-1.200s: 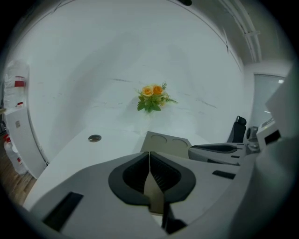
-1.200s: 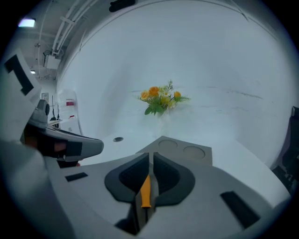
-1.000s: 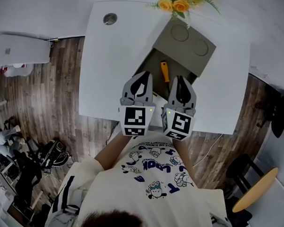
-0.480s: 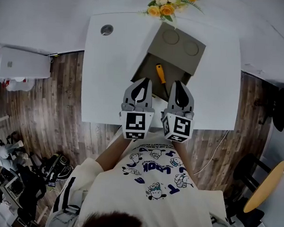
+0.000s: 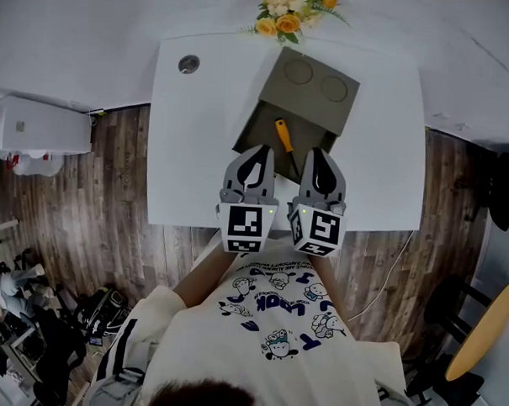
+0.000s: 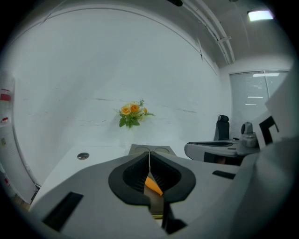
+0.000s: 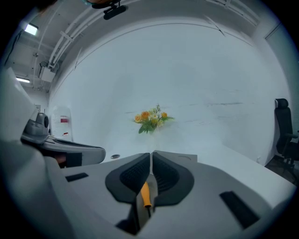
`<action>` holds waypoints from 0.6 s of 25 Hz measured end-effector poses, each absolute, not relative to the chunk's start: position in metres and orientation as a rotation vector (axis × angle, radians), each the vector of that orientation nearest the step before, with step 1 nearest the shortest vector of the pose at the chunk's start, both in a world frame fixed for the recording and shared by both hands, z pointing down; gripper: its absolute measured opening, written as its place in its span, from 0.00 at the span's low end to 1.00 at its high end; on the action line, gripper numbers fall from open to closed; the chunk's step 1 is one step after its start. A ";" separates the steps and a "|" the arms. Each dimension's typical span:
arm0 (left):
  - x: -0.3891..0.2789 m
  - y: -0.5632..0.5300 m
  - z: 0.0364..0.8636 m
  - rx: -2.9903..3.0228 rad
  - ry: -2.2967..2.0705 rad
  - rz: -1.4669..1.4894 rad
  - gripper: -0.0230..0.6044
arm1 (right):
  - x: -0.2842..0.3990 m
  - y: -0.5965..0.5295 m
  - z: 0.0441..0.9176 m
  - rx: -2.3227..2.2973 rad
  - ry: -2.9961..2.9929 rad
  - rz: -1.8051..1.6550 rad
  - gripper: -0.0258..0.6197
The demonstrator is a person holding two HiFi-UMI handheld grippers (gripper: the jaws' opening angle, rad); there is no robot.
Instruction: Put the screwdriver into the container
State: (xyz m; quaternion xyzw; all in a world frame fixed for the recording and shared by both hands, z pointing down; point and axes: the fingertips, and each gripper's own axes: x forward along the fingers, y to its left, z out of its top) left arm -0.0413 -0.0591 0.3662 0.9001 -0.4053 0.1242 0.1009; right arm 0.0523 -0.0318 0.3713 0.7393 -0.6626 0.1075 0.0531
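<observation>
Lying in the dark open well of the container (image 5: 328, 109): one screwdriver (image 5: 283, 136), orange handle, slanted, its shaft towards the person.

Container: olive-grey, on a white table (image 5: 198, 153); its far flat part carries two round hollows.

Left gripper (image 5: 259, 152): held above the table's near edge, just short of the container, pointing across the table. Jaws clenched, pads meeting at the tips, nothing between them; in the left gripper view the orange handle shows through the gap behind the pads.

Right gripper (image 5: 315, 154): just beside the left, parallel to it. Jaws likewise clenched and empty; in the right gripper view the screwdriver lies beyond them in the container.

Other items: a bunch of yellow and orange flowers (image 5: 284, 14) at the table's far edge; a round cap (image 5: 189, 64) in the far left corner of the tabletop; wood floor (image 5: 78, 199).
</observation>
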 end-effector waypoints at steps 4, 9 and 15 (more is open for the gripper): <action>-0.042 -0.059 0.365 2.661 -1.201 0.360 0.07 | 0.052 -0.031 0.371 2.247 -2.009 0.319 0.10; -0.044 -0.061 0.364 2.659 -1.212 0.355 0.07 | 0.052 -0.031 0.369 2.245 -2.005 0.298 0.10; -0.044 -0.062 0.363 2.659 -1.205 0.346 0.07 | 0.052 -0.032 0.370 2.238 -2.003 0.295 0.10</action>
